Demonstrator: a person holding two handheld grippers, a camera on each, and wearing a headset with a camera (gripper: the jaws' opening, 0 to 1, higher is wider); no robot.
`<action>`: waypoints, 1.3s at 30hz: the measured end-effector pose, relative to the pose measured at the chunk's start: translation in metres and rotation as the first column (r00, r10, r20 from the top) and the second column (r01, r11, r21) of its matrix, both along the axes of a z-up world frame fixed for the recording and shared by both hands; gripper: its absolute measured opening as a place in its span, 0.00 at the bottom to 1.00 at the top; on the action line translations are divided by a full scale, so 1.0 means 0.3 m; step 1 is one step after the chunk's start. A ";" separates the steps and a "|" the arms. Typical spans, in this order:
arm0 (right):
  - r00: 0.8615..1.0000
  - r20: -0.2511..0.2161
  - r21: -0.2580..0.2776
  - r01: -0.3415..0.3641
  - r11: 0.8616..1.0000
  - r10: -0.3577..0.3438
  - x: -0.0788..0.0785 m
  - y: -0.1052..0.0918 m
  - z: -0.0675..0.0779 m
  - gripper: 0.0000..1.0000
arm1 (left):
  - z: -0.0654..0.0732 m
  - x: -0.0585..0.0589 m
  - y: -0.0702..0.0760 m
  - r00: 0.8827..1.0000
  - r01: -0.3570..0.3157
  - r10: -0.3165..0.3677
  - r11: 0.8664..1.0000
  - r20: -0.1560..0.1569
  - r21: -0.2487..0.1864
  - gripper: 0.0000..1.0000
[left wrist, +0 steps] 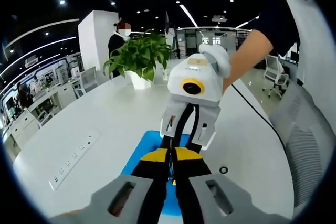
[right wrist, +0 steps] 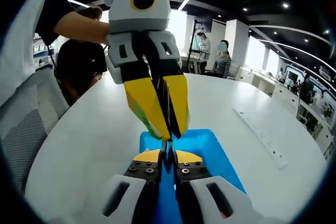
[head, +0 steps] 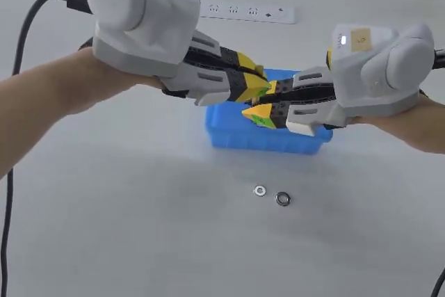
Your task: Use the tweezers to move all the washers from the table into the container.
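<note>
Head view first: from where I stand, the two tools meet nose to nose over the blue container [head: 268, 140]. The left gripper [head: 259, 83] reaches in from the left. The right gripper [head: 254, 113] reaches in from the right, a touch lower, and their yellow tips almost touch. Two washers [head: 259, 190] lie flat on the white table [head: 125, 213], side by side and just apart, outside the container on the person's side of it. That is the relation to watch: the washers sit below the jaws and nearer the person, so the tips would have to drop and pull back over the front wall. By my eye the right gripper is the nearer one (the washers are round, so there is no long axis to line up with).

Left gripper view: its own jaws stand narrow and the other gripper faces them. The container lies beneath, and one washer [left wrist: 223, 170] shows on the table off to the right of the tips.

Right gripper view: its jaws are likewise nearly closed. A thin dark sliver [right wrist: 167, 148] runs between the two sets of tips; whether it is the tool the task calls for I cannot tell. The container lies under both.
</note>
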State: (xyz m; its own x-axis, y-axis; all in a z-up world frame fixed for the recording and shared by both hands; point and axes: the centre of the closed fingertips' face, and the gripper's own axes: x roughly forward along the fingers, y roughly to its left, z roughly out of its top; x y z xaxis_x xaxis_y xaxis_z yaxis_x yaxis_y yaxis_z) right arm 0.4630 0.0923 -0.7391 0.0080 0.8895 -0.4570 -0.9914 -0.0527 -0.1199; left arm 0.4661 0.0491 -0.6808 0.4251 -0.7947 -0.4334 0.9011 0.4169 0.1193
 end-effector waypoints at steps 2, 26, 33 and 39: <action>1.000 0.006 0.000 0.003 1.000 -0.003 0.003 0.001 0.004 0.09 | 0.002 0.001 -0.001 1.000 0.003 -0.003 1.000 -0.002 -0.001 0.06; 0.993 -0.112 -0.007 0.045 0.999 -0.046 -0.028 -0.058 0.049 0.42 | 0.091 -0.021 0.003 0.999 0.004 -0.003 1.000 0.050 -0.012 0.06; 0.993 -0.110 0.020 0.041 0.999 -0.039 -0.094 -0.112 0.100 0.53 | 0.128 -0.078 -0.003 0.998 0.012 -0.011 1.000 0.061 -0.026 0.06; 0.986 -0.157 0.026 0.062 0.998 -0.057 -0.161 -0.165 0.105 0.64 | 0.121 -0.144 -0.019 0.999 0.009 -0.007 0.999 0.047 -0.044 0.06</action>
State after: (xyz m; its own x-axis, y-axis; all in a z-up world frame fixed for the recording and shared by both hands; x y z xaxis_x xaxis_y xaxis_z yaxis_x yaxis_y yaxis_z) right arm 0.4147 0.0427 -0.7075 -0.0082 0.9030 -0.4295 -0.9993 0.0082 0.0364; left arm 0.4229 0.0432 -0.6444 0.4378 -0.8162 -0.3771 0.8982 0.4157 0.1430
